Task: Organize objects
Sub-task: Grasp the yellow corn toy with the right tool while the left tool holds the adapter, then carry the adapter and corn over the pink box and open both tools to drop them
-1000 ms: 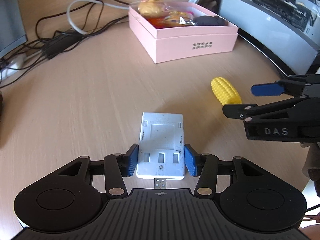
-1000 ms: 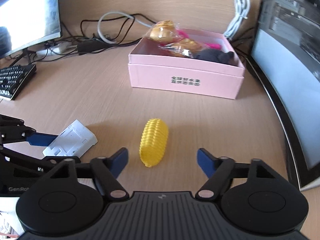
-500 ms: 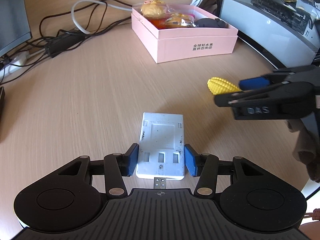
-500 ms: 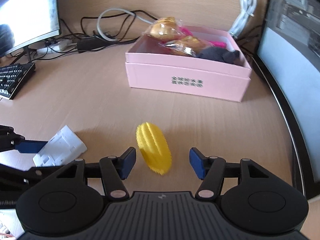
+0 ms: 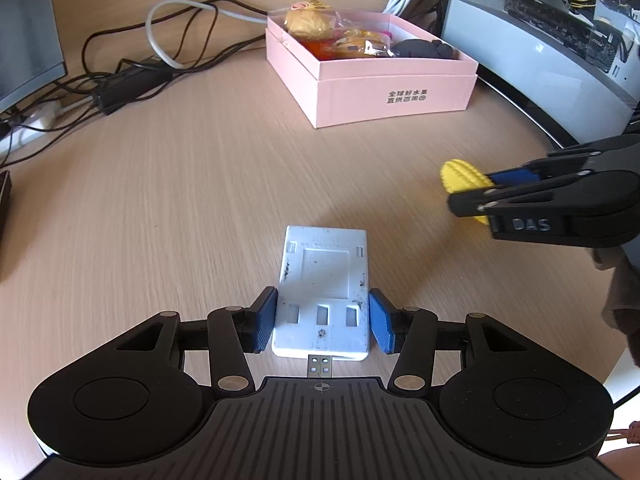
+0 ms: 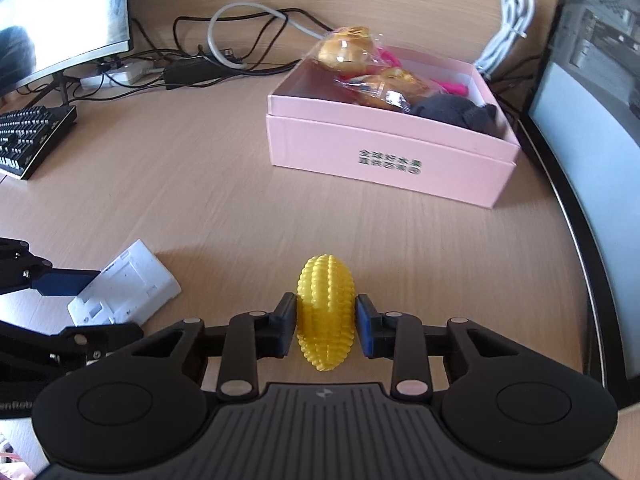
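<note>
Left gripper [image 5: 322,320]: we have its blue pads [image 5: 264,320] pressed against both long edges of the white plastic plate [image 5: 323,280], clamped at the plate's near end. The plate lies flat on the wooden desk [image 5: 180,200] and runs straight ahead from between the pads; a small USB plug [image 5: 320,366] shows just behind its near edge.

Right gripper [image 6: 325,322]: closed on the yellow toy corn [image 6: 326,312], one pad touching each flank. The cob points away from us, its far half sticking out past the fingertips. We cannot tell whether it is off the desk or resting on it.

From the left gripper, the right one sits ahead and to the right, with the corn's tip poking out of its fingers. From the right gripper, the plate and the left fingers are off to the left, near but apart.

Further ahead of both: the open pink box [image 6: 384,152], standing on the desk well apart from both grippers. Inside it we see two wrapped buns [image 6: 348,50], something bright pink, and a dark plush item [image 6: 452,110].

Beyond the box and to the left: a tangle of cables [image 5: 160,52] and a black adapter. Far left of the right gripper: a keyboard [image 6: 28,136] and a monitor [image 6: 60,12]. Along the right edge: a dark computer case [image 5: 560,20].
</note>
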A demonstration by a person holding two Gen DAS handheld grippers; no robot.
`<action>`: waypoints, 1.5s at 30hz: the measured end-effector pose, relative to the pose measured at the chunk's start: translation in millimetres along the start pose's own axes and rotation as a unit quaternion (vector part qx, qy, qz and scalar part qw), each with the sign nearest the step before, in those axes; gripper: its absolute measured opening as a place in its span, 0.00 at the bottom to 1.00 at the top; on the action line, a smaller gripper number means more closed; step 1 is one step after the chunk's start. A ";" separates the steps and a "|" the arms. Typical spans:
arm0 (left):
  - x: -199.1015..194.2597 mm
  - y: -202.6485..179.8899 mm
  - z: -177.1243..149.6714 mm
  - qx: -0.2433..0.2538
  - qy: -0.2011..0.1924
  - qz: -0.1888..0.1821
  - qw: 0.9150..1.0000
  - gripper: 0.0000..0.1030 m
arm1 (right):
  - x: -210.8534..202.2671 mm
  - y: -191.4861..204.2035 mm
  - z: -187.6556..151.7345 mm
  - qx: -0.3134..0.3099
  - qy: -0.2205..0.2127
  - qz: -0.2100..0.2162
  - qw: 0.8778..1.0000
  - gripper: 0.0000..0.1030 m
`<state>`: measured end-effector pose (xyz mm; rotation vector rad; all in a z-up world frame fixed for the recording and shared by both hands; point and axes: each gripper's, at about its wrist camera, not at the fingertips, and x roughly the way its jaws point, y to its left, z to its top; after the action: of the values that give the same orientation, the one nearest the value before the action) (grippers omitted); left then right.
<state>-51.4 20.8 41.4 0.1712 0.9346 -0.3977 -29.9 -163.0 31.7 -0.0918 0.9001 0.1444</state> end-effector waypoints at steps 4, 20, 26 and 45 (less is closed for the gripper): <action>0.0 -0.3 -1.4 0.003 -0.004 -0.001 1.000 0.52 | -9.9 -7.4 -2.8 0.016 -0.003 -0.002 1.000 0.30; -26.8 -3.5 20.5 0.004 -0.038 -0.042 0.998 0.51 | -59.3 -11.1 -6.6 0.006 -0.045 0.005 0.999 0.30; -49.0 -12.0 80.1 0.030 -0.098 -0.053 0.993 0.51 | -67.5 -20.8 -11.5 0.021 -0.056 0.008 0.998 0.30; 68.8 -35.2 215.3 -0.013 -0.130 -0.055 0.990 0.49 | -77.4 -76.3 -34.8 0.108 -0.070 -0.006 0.992 0.30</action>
<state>131.5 -96.4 113.1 0.0424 0.6935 -0.4979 -91.7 -249.8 72.4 0.1144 0.7693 0.0408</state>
